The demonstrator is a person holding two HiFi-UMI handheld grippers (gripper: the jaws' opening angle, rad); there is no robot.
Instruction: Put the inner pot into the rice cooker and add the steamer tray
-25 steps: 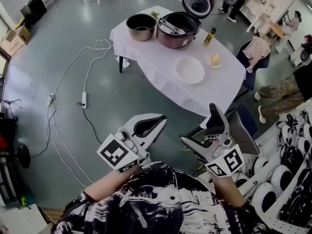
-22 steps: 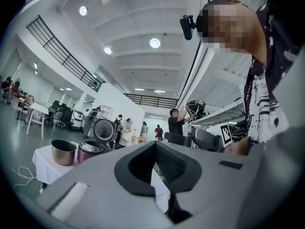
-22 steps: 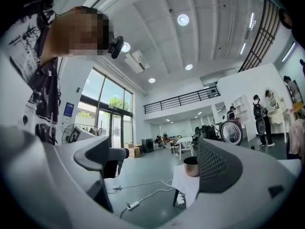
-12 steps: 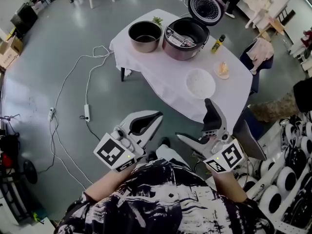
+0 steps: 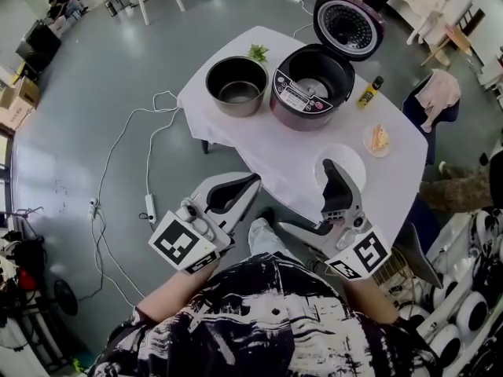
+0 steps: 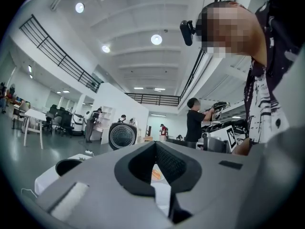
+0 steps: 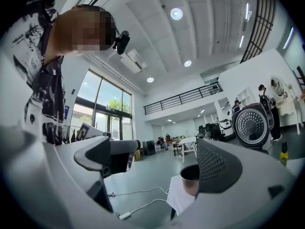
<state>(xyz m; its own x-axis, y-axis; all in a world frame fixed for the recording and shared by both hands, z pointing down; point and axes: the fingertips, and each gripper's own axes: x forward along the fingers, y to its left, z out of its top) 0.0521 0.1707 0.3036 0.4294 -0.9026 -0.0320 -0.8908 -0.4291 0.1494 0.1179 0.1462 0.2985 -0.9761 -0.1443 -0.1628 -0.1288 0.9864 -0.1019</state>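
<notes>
2 grippers hovered at lower centre, left gripper (image 5: 253, 181) with jaws together on nothing, right gripper (image 5: 307, 195) spread wide and empty, inner pot (image 5: 237, 86) just left of the rice cooker (image 5: 312, 87).

White cloth over the surface (image 5: 263, 144), hanging down at the edges. On it there's a small yellow bottle (image 5: 366, 94), a little dish with something orange (image 5: 379, 140) near the right edge, and a green sprig (image 5: 257, 52) at the far corner. A power strip (image 5: 148, 206) lies on the grey floor with a white cable (image 5: 130, 132) looping off it. There's a chair with a pinkish cloth (image 5: 438, 96) just off to the right.
</notes>
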